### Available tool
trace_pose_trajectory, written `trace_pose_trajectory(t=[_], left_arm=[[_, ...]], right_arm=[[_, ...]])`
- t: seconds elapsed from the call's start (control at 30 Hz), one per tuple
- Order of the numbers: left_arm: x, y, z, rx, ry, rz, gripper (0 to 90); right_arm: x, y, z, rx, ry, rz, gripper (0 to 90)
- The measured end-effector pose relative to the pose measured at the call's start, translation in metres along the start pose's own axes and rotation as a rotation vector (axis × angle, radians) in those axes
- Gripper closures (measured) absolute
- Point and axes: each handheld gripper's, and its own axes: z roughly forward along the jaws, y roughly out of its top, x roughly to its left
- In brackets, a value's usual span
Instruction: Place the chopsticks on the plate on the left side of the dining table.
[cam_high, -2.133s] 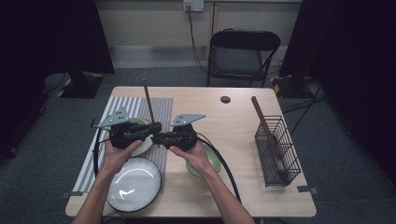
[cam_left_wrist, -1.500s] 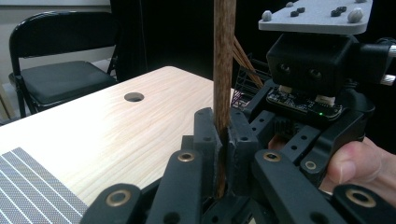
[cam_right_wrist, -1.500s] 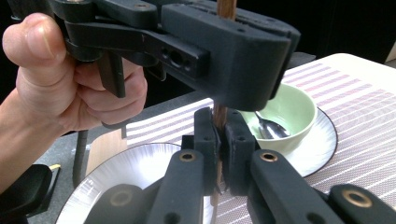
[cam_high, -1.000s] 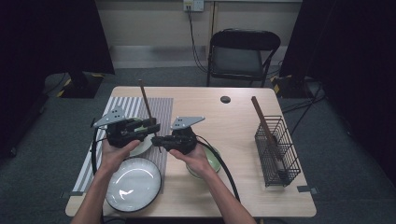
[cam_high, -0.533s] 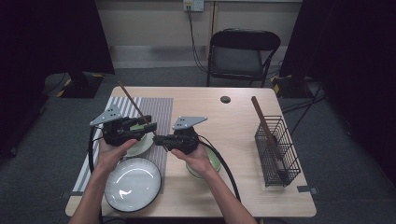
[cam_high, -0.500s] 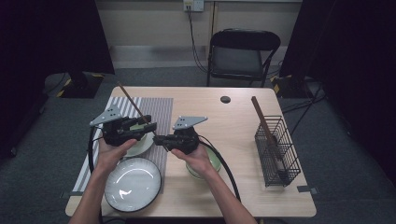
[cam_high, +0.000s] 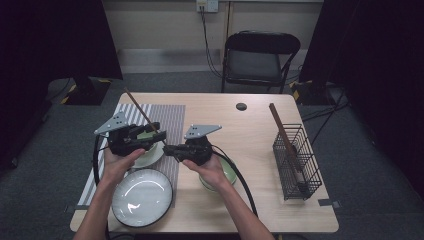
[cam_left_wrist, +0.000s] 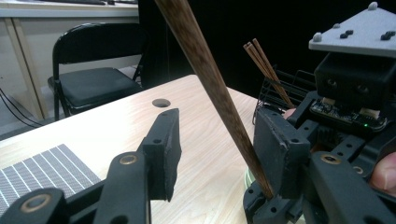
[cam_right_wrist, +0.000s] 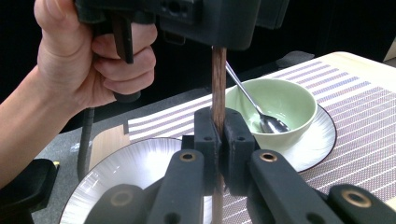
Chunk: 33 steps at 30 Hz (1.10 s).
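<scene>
The chopstick (cam_high: 142, 114) is a long brown stick slanting up toward 11 o'clock from the two grippers, over the striped placemat (cam_high: 167, 117) at the desk's (cam_high: 235, 125) left half.

Right gripper (cam_high: 170, 149): jaws together, clamped on the chopstick's lower end. In the right gripper view the stick stands upright, pinched between the two black pads (cam_right_wrist: 219, 140).

Left gripper (cam_high: 152, 132): jaws apart & have just been opening. In the left gripper view the chopstick (cam_left_wrist: 210, 88) runs through the gap, leaning against the right-side pad, clear of the left-side pad, so no squeeze on it.

The two grippers sit close together at abt desk centre-left, left one at 9 o'clock of the right one, each gripped by a hand coming in from 6 o'clock.

Other things:
- Green bowl (cam_right_wrist: 275, 109) w/ a metal spoon (cam_right_wrist: 261, 114) inside, standing on a white plate w/ dark rim (cam_right_wrist: 317, 140), on the placemat, under/behind the left gripper.
- Bigger empty white plate (cam_high: 142, 197) at 7 o'clock of the grippers, near the desk's front edge.
- Second green bowl (cam_high: 227, 172) partly under the right hand (cam_high: 207, 167).
- Black wire basket (cam_high: 297, 160) at 3 o'clock, well apart, w/ more brown sticks (cam_high: 280, 127) leaning in it.
- Round cable hole (cam_high: 241, 106) at 1 o'clock.
- Black folding chair (cam_high: 260, 60) beyond the desk at 12 o'clock.
</scene>
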Motion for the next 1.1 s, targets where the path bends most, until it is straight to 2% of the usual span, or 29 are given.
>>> trace_pose_trajectory(t=[0.1, 0.2, 0.57, 0.7, 0.87, 0.93, 1.1], left_arm=[[0.002, 0.001, -0.002, 0.011, 0.008, 0.009, 49.8], [0.003, 0.000, -0.003, 0.008, 0.016, 0.000, 48.4], [0.008, -0.002, -0.003, 0.000, 0.005, -0.016, 43.7], [0.008, -0.002, -0.004, 0.012, 0.012, -0.007, 42.9], [0.008, 0.000, -0.008, -0.014, 0.013, -0.009, 42.5], [0.009, 0.001, -0.010, -0.009, 0.028, -0.007, 41.2], [0.010, 0.001, -0.010, -0.027, 0.019, -0.011, 39.9]], right_arm=[[0.001, 0.000, -0.001, 0.001, -0.005, 0.001, 86.6], [0.001, 0.001, -0.002, -0.002, -0.016, -0.003, 86.5], [0.002, 0.005, -0.010, 0.007, -0.029, -0.021, 86.3], [0.003, 0.004, -0.011, 0.023, -0.035, -0.024, 86.3], [0.004, -0.002, -0.016, 0.036, -0.038, -0.027, 86.4], [0.004, -0.004, -0.020, 0.042, -0.045, -0.033, 86.4], [0.007, -0.006, -0.030, 0.044, -0.073, -0.044, 86.3]])
